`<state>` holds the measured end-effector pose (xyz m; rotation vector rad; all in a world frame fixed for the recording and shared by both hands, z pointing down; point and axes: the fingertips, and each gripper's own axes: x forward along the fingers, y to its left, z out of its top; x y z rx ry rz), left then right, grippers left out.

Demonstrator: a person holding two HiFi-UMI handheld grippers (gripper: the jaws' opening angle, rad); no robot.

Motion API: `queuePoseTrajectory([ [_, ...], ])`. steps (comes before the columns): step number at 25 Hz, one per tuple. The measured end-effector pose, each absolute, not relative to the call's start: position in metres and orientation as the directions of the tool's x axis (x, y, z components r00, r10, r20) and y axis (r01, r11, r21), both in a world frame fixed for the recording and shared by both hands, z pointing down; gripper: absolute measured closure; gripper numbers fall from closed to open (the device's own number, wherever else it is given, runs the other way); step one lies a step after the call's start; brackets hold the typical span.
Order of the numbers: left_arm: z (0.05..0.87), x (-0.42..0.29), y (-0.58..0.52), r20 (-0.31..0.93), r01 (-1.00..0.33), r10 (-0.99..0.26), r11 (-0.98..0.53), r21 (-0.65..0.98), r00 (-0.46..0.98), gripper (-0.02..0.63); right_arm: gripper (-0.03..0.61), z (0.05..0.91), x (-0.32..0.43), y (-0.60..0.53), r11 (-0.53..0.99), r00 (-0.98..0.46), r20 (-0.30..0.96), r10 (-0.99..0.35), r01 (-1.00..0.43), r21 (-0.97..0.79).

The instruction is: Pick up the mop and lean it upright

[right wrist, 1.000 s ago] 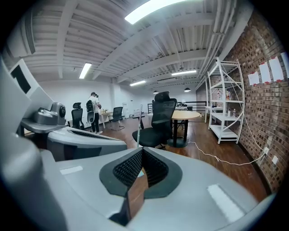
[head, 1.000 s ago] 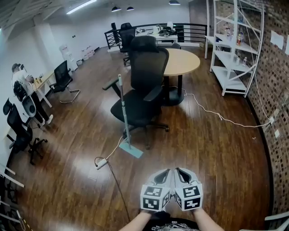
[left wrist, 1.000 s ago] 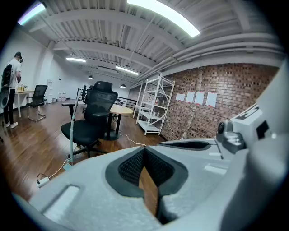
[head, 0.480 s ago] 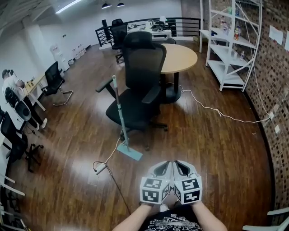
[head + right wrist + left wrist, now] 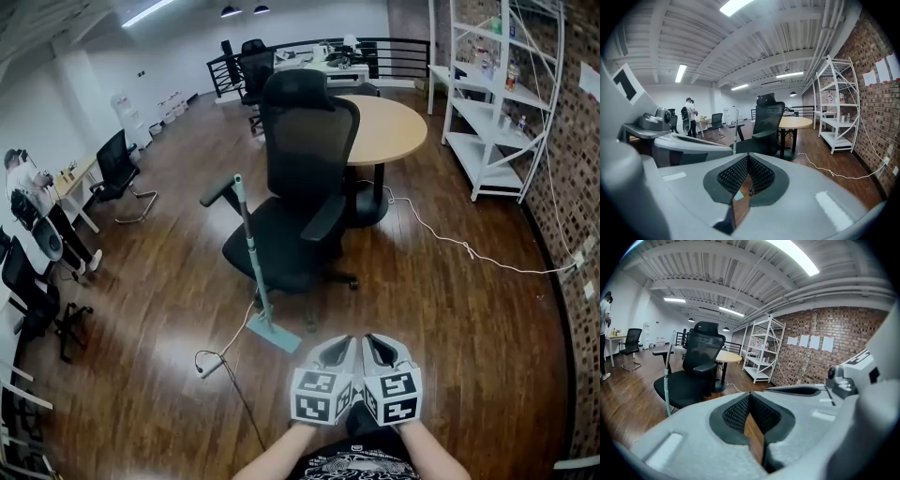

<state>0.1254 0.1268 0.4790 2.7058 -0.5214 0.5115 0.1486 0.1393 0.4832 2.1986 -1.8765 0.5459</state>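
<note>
The mop [image 5: 254, 262] is seen left of centre in the head view, its handle propped upright against the black office chair [image 5: 305, 178], its head on the wooden floor [image 5: 450, 309]. At bottom centre, the left gripper [image 5: 341, 346] and the right gripper [image 5: 373, 343] are held side by side, clenched and empty.

Open floor [image 5: 469, 319] right; cable [image 5: 214, 364] left; chair [image 5: 305, 141] behind mop [image 5: 251, 248].

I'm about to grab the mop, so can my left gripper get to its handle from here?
Probably not yet: the left gripper, shut, sits near your body, short of the mop upright by the chair. Only floor and a cable lie between, so stepping closer should do.
</note>
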Motion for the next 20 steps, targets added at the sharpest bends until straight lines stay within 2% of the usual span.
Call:
queuePoseTrajectory([
  [11,0.482,0.199,0.034,0.427,-0.458,-0.325,-0.850,0.260,0.844,0.611,0.577,0.484,0.227,0.047,-0.138,0.084,0.412,-0.907,-0.985,-0.104],
  [20,0.475,0.211,-0.026,0.414,-0.547,-0.428,-0.806,0.228,0.803,0.611,0.577,0.481,0.237,-0.018,-0.021,-0.026,0.395,-0.918,-0.993,-0.113],
])
